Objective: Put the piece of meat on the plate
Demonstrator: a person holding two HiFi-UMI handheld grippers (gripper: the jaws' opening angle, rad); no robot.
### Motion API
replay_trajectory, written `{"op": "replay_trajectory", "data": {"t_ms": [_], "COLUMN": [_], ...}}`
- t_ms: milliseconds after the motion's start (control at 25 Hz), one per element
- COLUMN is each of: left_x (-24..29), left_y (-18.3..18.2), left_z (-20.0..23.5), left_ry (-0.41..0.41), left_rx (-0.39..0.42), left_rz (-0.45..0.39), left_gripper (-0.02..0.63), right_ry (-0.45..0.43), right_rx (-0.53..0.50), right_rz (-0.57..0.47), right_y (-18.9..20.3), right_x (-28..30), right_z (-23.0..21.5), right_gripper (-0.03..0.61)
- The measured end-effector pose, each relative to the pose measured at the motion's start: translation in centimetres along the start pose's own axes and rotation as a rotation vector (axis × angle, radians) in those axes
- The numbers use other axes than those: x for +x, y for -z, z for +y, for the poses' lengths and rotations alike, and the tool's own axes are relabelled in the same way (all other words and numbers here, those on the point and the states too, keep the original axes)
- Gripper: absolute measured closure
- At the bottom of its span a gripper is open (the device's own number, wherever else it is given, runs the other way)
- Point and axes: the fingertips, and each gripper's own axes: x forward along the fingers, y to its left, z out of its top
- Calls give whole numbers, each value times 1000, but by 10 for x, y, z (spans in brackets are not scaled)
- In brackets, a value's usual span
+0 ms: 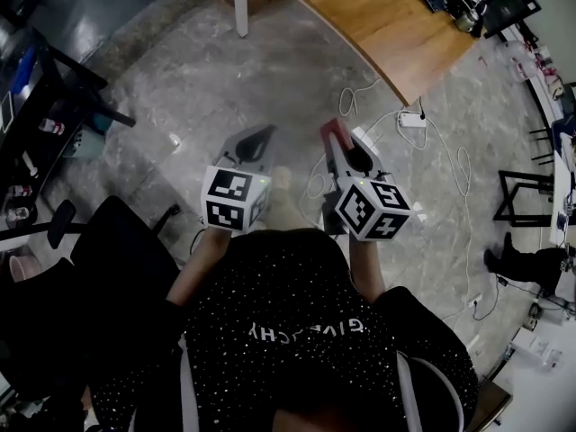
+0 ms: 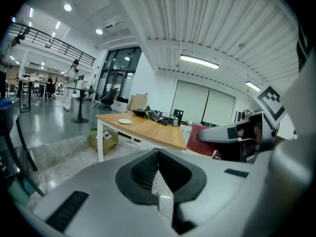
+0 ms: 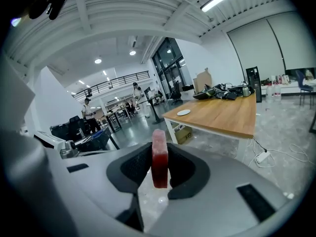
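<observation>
A red slab of meat [image 3: 159,158] stands upright between the jaws of my right gripper [image 3: 159,154], which is shut on it. From the head view the meat [image 1: 334,133] sticks out at the tip of the right gripper [image 1: 339,142], above the floor. My left gripper [image 1: 263,135] is beside it on the left, its jaws together with nothing in them [image 2: 158,154]. A small white plate [image 3: 183,112] lies on a wooden table [image 3: 222,115] some way ahead. That plate [image 2: 125,121] is also in the left gripper view, near the table's left end.
White cables and a power strip [image 1: 412,120] lie on the grey floor by the table. A cardboard box [image 2: 103,139] sits under it by a white leg [image 1: 239,3]. Clutter [image 3: 222,93] covers its far end. A black chair [image 1: 108,241] stands at my left.
</observation>
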Motion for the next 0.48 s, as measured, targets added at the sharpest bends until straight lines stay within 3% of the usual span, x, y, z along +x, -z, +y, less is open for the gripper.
{"op": "replay_trajectory", "data": {"t_ms": [480], "left_x": [87], "left_y": [-39], "left_z": [28], "left_ry": [-9], "left_rx": [-17], "left_rz": [8], "left_gripper": [604], "right_ry": [-2], "right_rx": [4], "right_rz": [17], "right_y": [-48], "right_x": [66], "right_z": [-51], "right_gripper": [482]}}
